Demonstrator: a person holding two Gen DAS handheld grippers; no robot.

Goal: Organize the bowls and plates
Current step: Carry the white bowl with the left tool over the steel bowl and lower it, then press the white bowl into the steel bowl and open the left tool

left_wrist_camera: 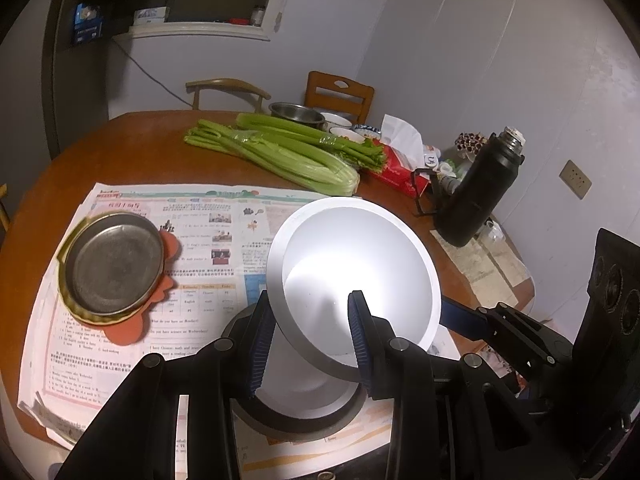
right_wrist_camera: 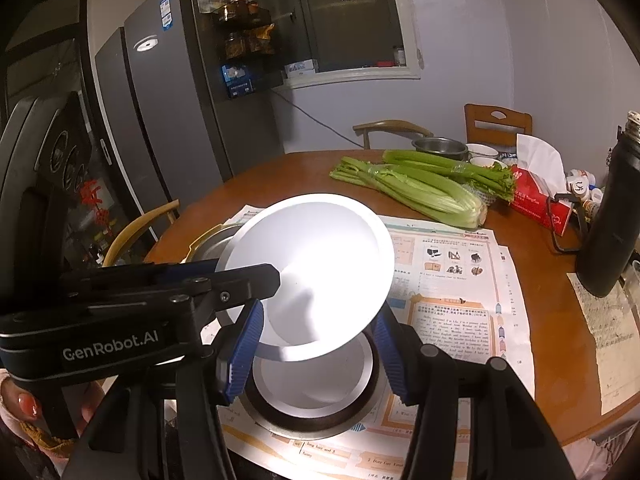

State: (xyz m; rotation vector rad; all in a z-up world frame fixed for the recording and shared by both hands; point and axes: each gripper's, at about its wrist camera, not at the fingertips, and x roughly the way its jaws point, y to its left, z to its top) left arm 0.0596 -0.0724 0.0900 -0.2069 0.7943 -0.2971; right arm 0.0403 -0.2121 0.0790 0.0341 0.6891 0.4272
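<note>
A white bowl is held tilted above a second white bowl in a dark metal rim on the newspaper. My left gripper is shut on the tilted bowl's near rim, one pad inside and one outside. My right gripper also has its blue pads on either side of the same white bowl, and I cannot tell if they clamp it. The lower bowl sits right under it. A metal plate lies on a yellow plate and an orange mat at the left.
Celery bunches lie across the round wooden table. A black thermos, a red tissue box and small bowls stand at the back right. Chairs and a fridge stand behind.
</note>
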